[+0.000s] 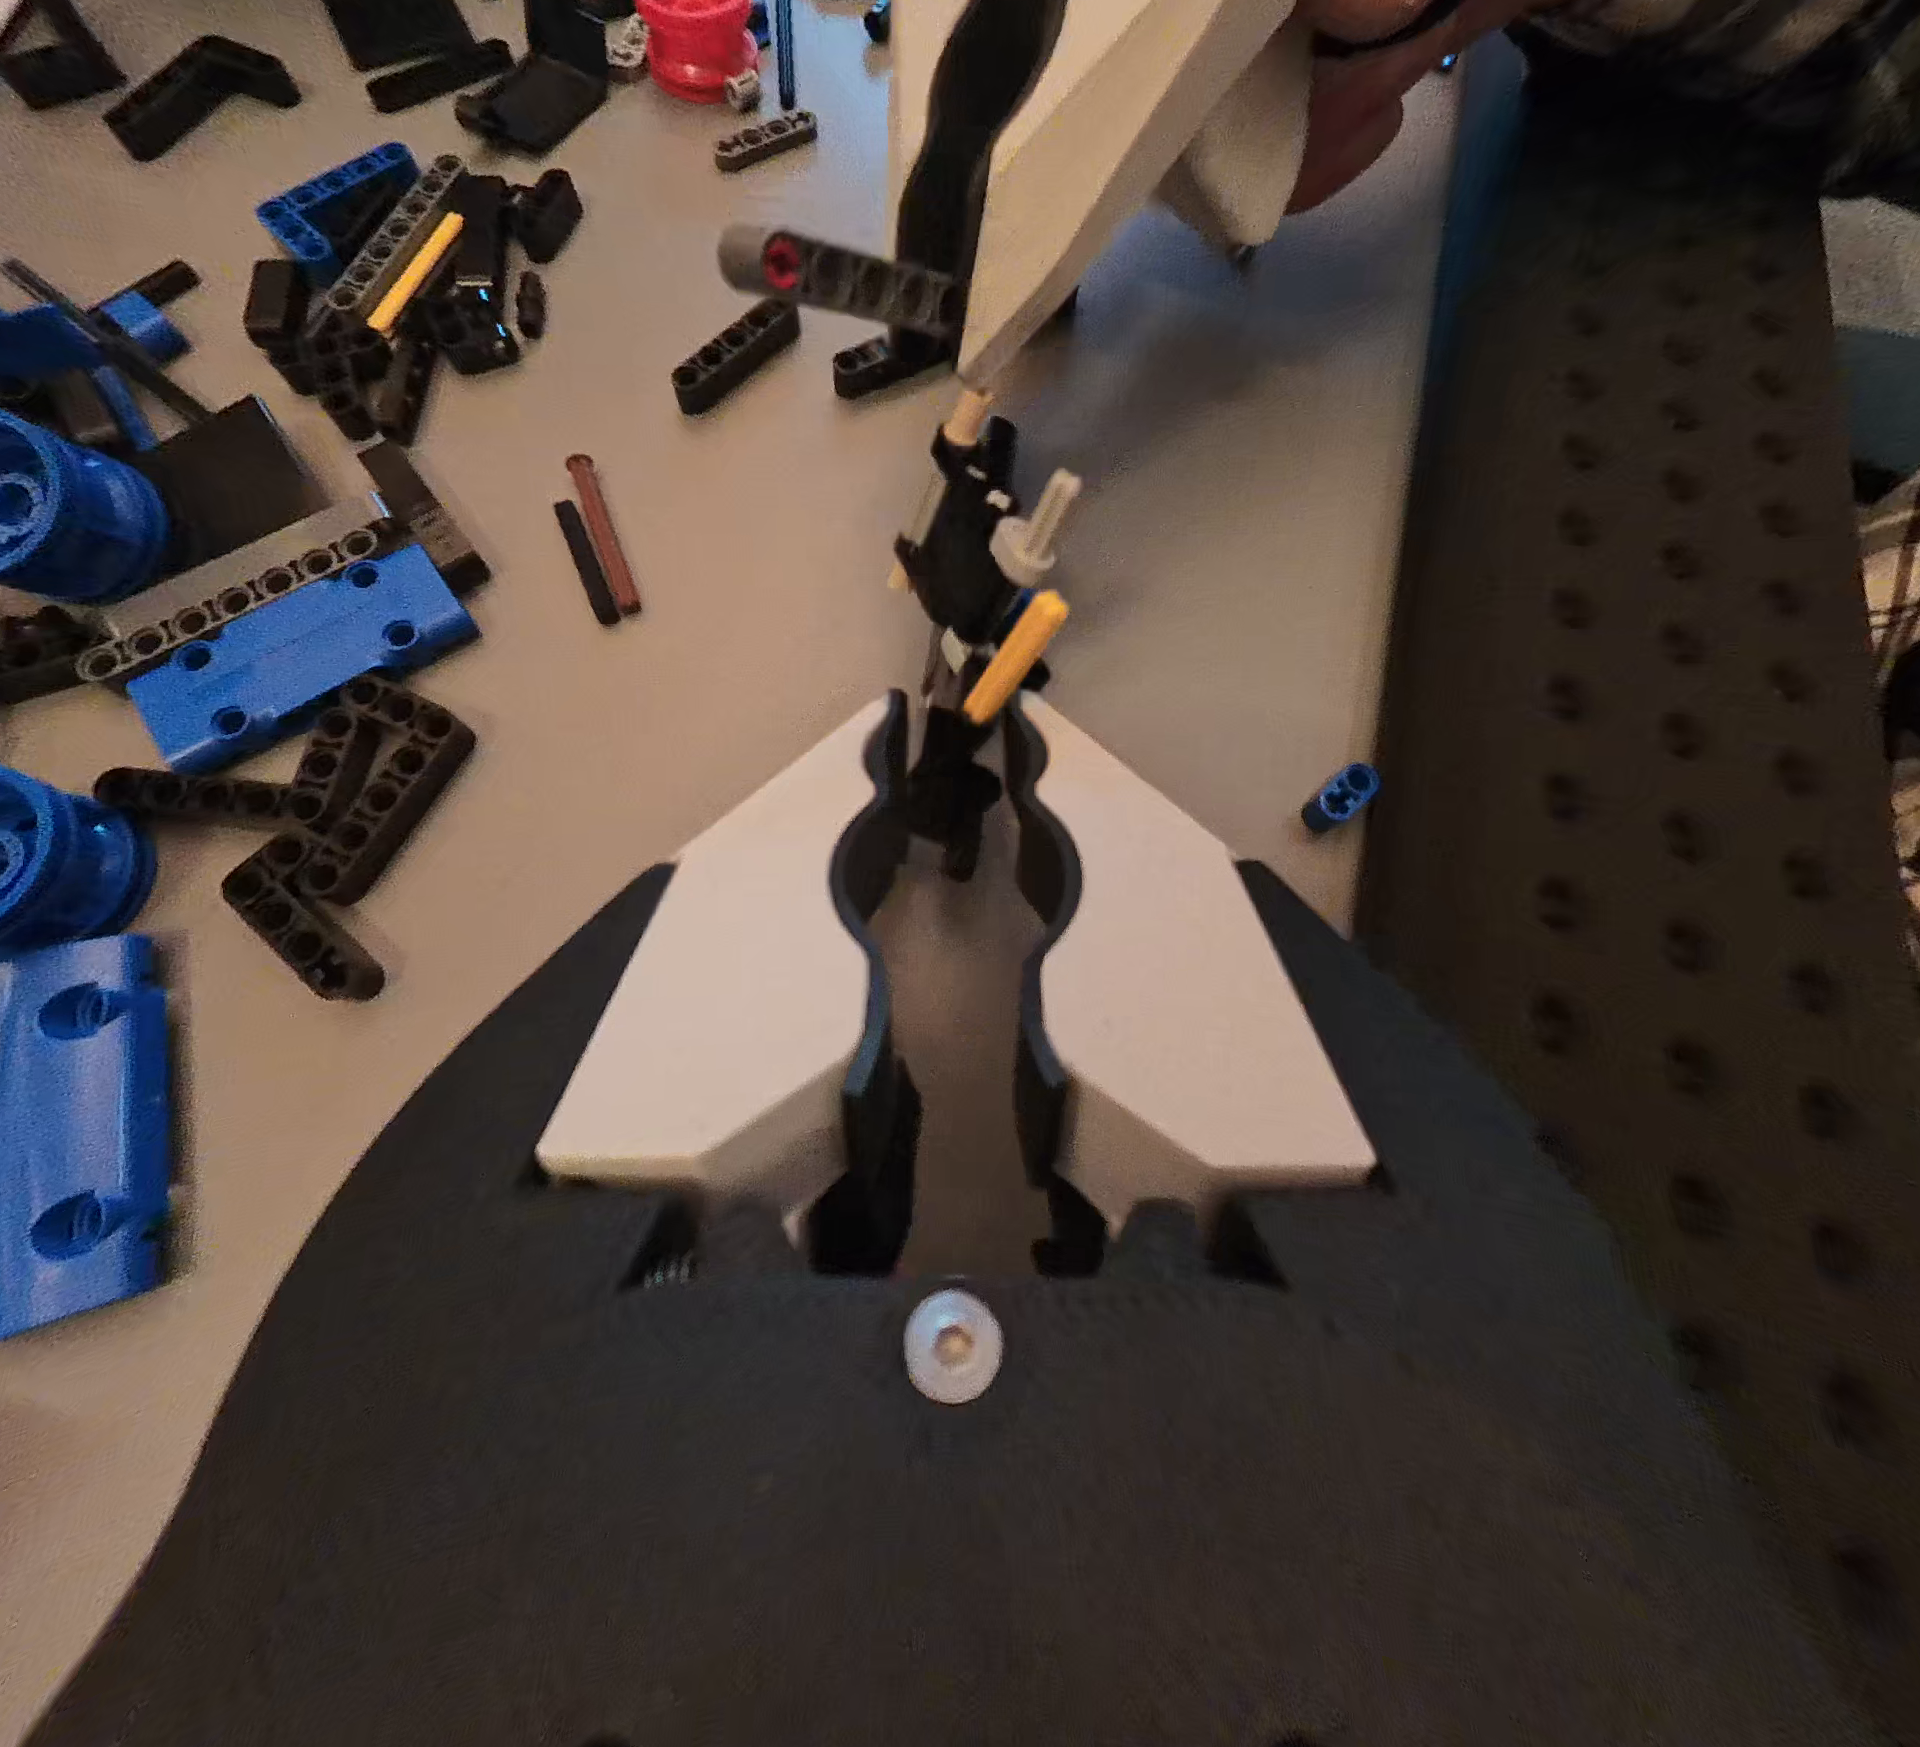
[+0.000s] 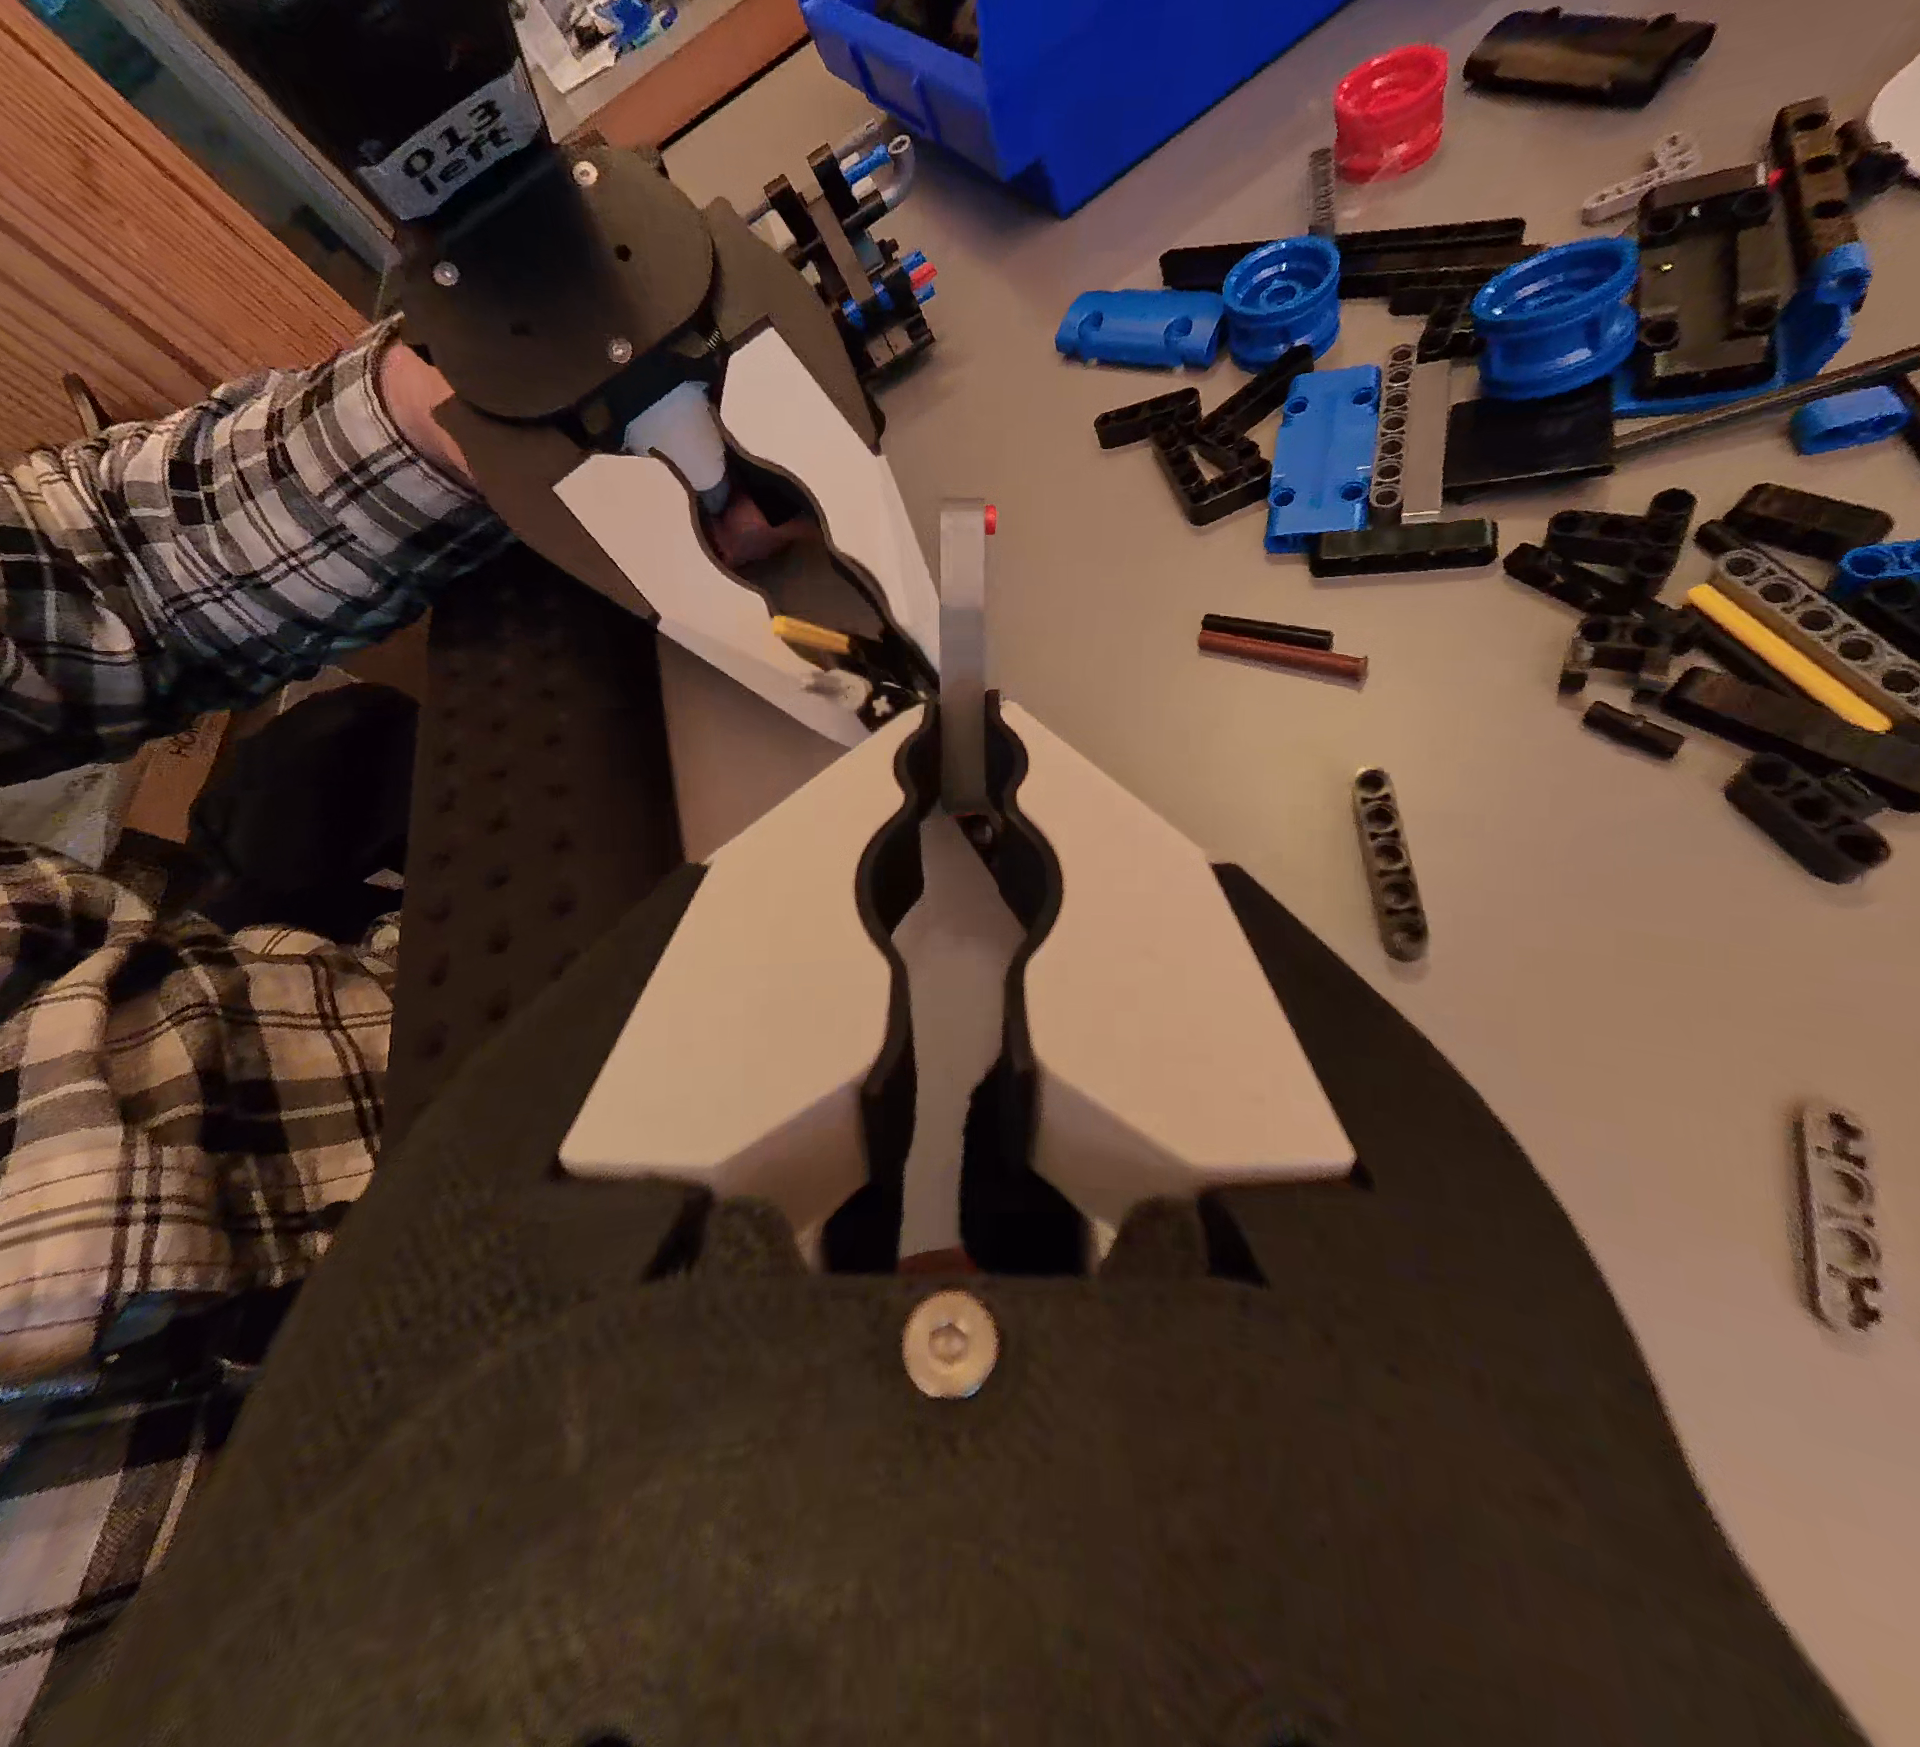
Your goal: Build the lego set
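The small black sub-assembly, carrying a yellow axle and a light grey pin, is held above the grey table, clamped at its lower end between the closed fingers of the left gripper. The right gripper is closed on a grey beam with a red pin at its far end; its tip sits just beside the sub-assembly's upper end.

Relative to the sub-assembly: a black axle and a brown axle lie side by side on the table near it. Beyond them lies the loose pile of black and blue beams. A red wheel hub stands farther off. A blue connector lies near the table edge on the opposite side. A blue bin stands well apart.
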Demonstrator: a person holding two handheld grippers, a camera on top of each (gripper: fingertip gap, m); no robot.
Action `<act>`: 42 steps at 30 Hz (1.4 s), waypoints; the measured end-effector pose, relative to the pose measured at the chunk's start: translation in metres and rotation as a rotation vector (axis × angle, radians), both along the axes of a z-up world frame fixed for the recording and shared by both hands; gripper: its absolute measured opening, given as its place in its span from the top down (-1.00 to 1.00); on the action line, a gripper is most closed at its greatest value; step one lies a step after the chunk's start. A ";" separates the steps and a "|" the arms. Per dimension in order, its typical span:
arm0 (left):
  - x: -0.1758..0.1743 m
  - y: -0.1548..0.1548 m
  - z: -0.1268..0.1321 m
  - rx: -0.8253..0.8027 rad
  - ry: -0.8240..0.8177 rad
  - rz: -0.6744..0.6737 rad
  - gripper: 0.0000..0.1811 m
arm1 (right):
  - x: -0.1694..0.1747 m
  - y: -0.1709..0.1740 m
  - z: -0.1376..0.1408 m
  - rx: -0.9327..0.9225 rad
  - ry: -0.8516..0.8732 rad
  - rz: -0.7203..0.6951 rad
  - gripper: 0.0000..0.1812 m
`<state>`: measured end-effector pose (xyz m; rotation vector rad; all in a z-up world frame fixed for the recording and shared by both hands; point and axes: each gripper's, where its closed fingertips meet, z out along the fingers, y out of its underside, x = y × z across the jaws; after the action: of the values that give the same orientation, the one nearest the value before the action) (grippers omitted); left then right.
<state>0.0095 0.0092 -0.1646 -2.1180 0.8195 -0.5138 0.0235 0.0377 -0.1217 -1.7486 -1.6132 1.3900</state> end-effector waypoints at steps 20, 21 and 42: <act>0.005 -0.003 0.001 -0.068 -0.055 -0.039 0.61 | -0.043 -0.015 -0.002 0.057 -0.053 0.084 0.93; 0.004 -0.002 0.002 -0.057 -0.052 -0.029 0.58 | -0.043 -0.014 -0.001 0.059 -0.050 0.078 0.92; -0.018 0.013 0.100 0.361 -0.065 0.079 0.51 | -0.021 -0.022 0.038 0.040 0.086 0.138 0.93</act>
<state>-0.0080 0.0221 -0.0644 -1.7847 0.7273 -0.3602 0.0025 0.0152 -0.0834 -1.5583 -1.7309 1.4630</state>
